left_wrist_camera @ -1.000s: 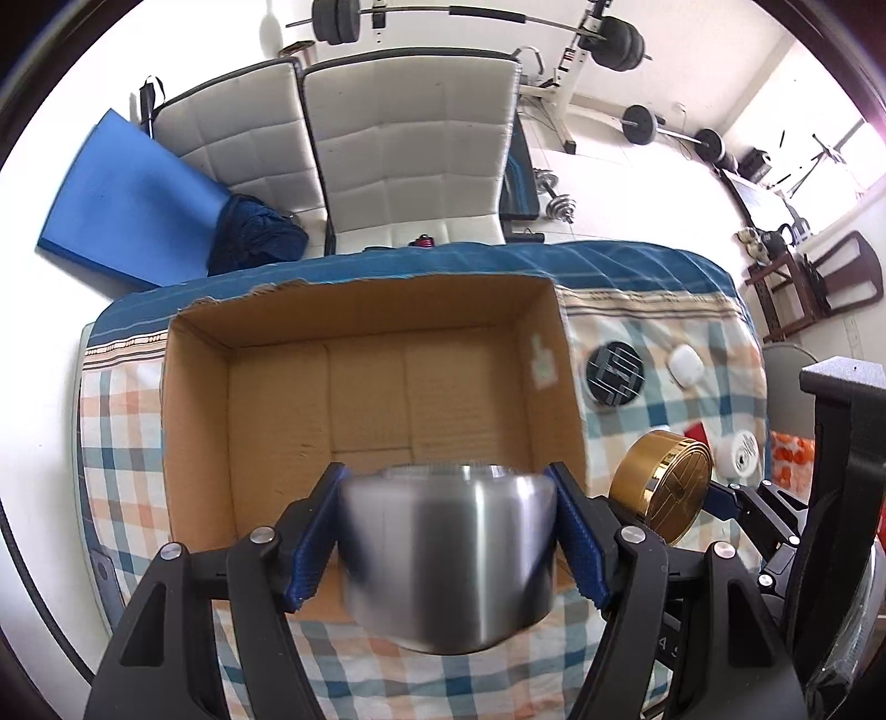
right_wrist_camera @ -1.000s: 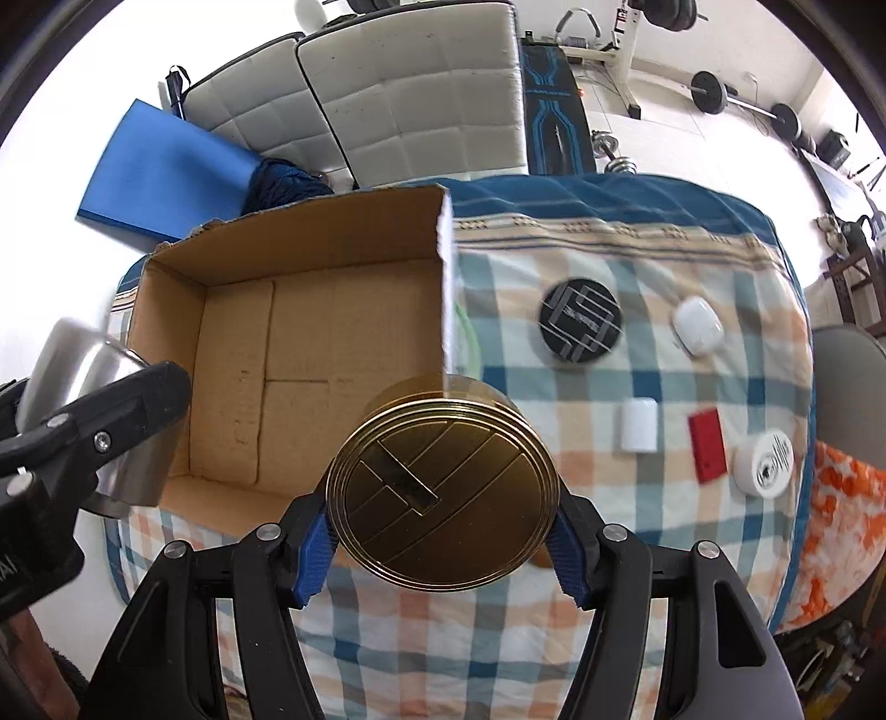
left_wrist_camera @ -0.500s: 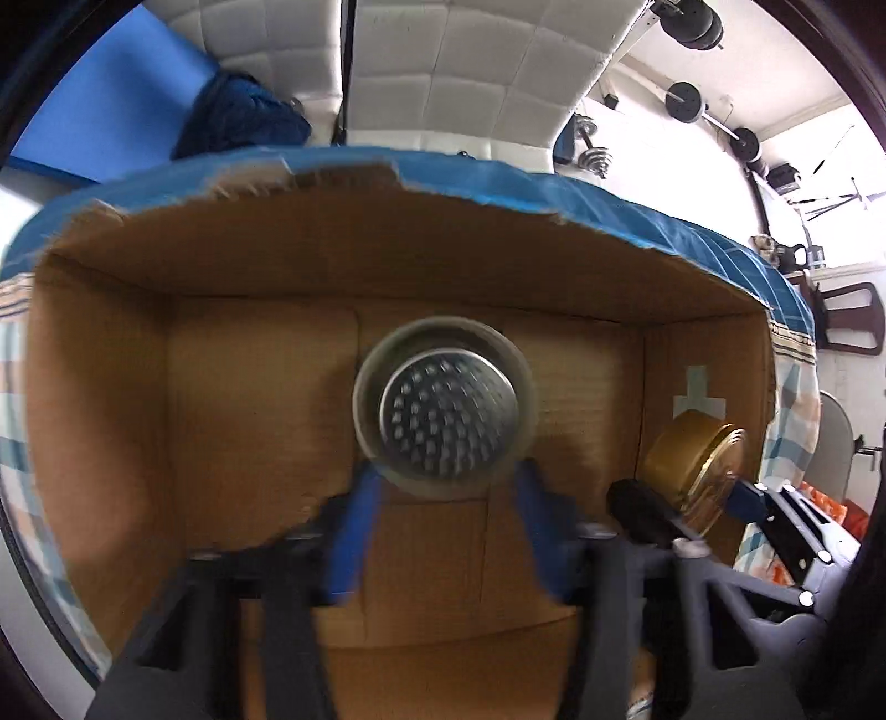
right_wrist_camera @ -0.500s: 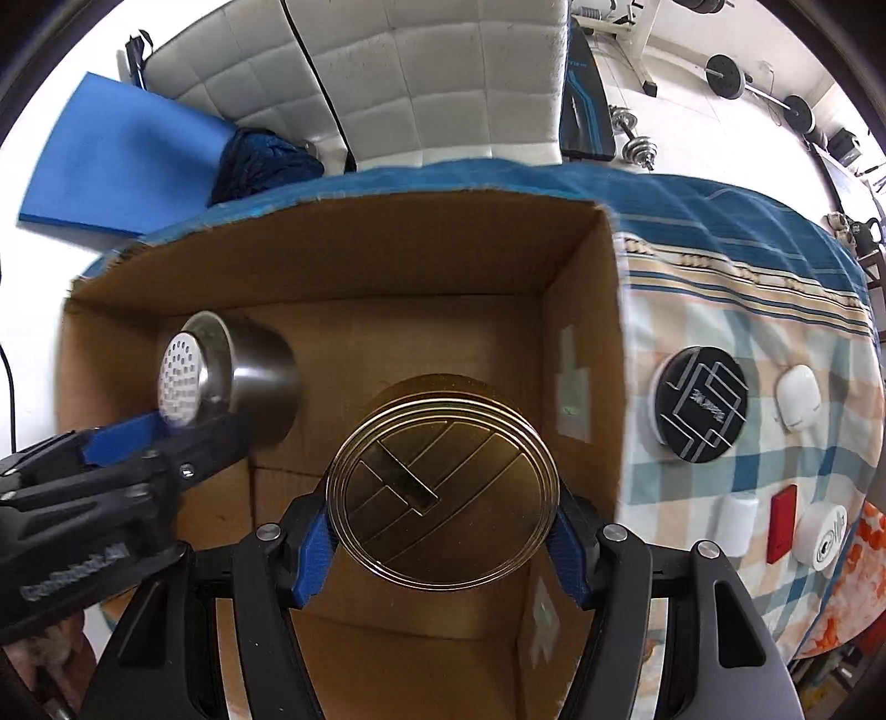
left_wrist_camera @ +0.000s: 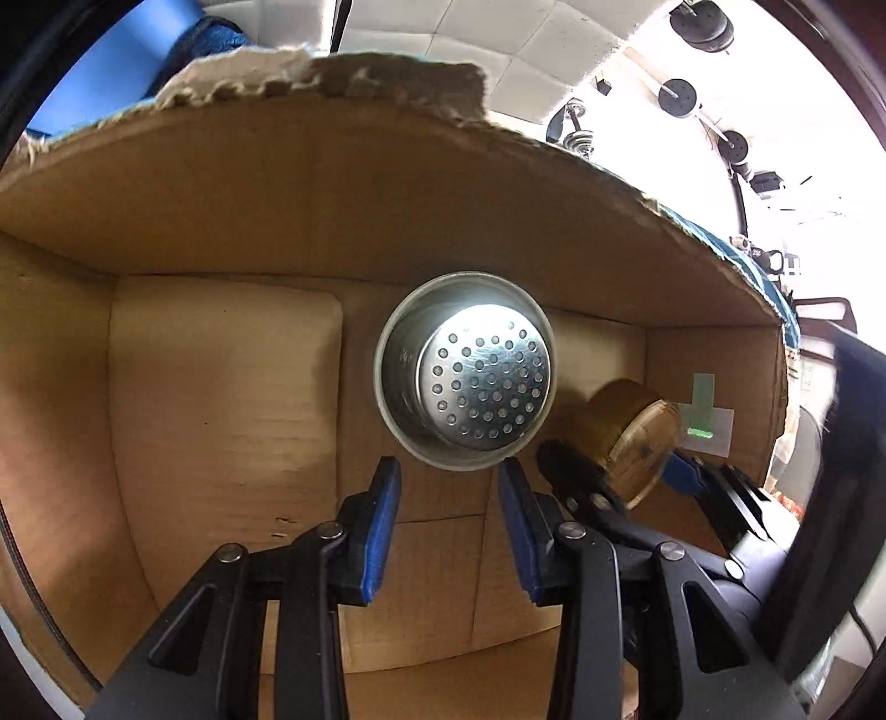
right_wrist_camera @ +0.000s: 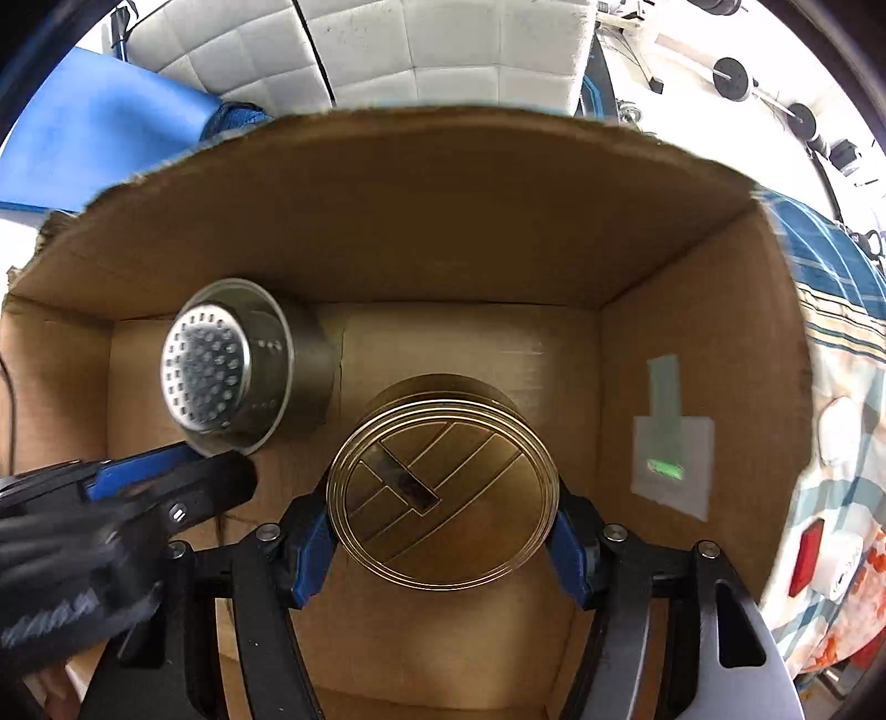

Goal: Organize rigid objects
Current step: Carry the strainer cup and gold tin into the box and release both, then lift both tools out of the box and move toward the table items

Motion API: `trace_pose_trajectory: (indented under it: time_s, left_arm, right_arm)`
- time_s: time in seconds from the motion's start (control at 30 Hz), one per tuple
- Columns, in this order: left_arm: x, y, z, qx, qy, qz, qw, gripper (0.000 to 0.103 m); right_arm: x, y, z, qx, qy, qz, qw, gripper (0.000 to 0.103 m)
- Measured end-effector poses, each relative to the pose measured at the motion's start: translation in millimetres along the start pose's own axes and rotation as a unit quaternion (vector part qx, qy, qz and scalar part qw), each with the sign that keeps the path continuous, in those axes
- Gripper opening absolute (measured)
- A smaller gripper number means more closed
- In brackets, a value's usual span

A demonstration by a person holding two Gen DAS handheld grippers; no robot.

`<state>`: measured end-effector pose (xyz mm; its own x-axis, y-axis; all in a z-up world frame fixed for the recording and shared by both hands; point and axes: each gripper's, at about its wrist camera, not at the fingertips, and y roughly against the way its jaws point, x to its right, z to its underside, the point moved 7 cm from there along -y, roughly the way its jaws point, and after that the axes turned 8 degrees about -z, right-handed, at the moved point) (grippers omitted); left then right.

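Observation:
A steel cup with a perforated bottom (left_wrist_camera: 465,371) lies on the floor of the cardboard box (left_wrist_camera: 221,399), its holed end facing me. My left gripper (left_wrist_camera: 448,520) is open just behind it, jaws apart and not touching it. In the right wrist view the cup (right_wrist_camera: 238,371) lies at the box's left, with the left gripper (right_wrist_camera: 166,487) beside it. My right gripper (right_wrist_camera: 443,531) is shut on a round gold tin (right_wrist_camera: 443,487), held low inside the box (right_wrist_camera: 637,232). The tin also shows in the left wrist view (left_wrist_camera: 637,437).
A taped patch (right_wrist_camera: 673,437) is on the box's right wall. On the checked cloth right of the box lie a red block (right_wrist_camera: 805,554) and white items (right_wrist_camera: 841,421). White cushioned chairs (right_wrist_camera: 443,50) and gym weights stand behind.
The left gripper let go of the steel cup, which now lies on the box floor, and drew back a little. The right gripper moved lower into the box with the gold tin.

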<state>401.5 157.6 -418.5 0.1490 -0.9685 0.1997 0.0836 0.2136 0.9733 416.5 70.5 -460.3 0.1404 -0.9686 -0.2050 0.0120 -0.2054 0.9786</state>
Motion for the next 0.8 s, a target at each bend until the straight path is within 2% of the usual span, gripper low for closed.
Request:
trace_pose_trajectory:
  time_s: [0.1,0.2,0.27,0.33,0.4,0.47,0.53,0.57,0.8]
  left_arm:
    - [-4.2,3.7,1.9,0.006,0.002,-0.019,0.9998,0.037]
    - [-11.1,10.4,7.1,0.017,-0.007,-0.059,0.9981,0.04]
    - [-16.9,17.6,10.8,0.024,-0.006,-0.087,0.9959,0.055]
    - [-24.7,26.7,15.4,0.036,0.002,-0.087,0.9955,0.071]
    - [-26.0,37.0,20.1,0.045,0.007,-0.084,0.9954,0.074]
    - [-28.7,45.2,26.5,0.049,0.005,-0.093,0.9944,0.087]
    - [-26.2,50.9,33.1,0.057,0.003,-0.1,0.9933,0.093]
    - [-27.2,54.4,38.1,0.059,0.003,-0.103,0.9929,0.099]
    - [-16.8,80.1,61.5,0.089,0.003,-0.116,0.9893,0.103]
  right_arm:
    - [2.8,-11.1,3.2,-0.012,-0.012,-0.01,1.0,0.067]
    - [1.7,-11.2,6.1,-0.019,-0.016,-0.005,1.0,0.068]
    - [-2.3,-7.7,9.0,-0.023,-0.015,-0.013,1.0,0.072]
    - [-7.9,-0.4,13.5,-0.022,-0.012,-0.022,0.999,0.082]
    - [-15.3,7.4,19.1,-0.02,-0.008,-0.025,0.999,0.09]
    - [-20.8,17.7,24.5,-0.012,-0.009,-0.026,1.0,0.096]
    - [-24.2,26.8,31.4,-0.008,-0.012,-0.026,1.0,0.103]
    - [-26.3,32.0,34.8,-0.003,-0.011,-0.021,1.0,0.103]
    - [-34.9,62.8,57.5,0.014,-0.002,-0.024,1.0,0.103]
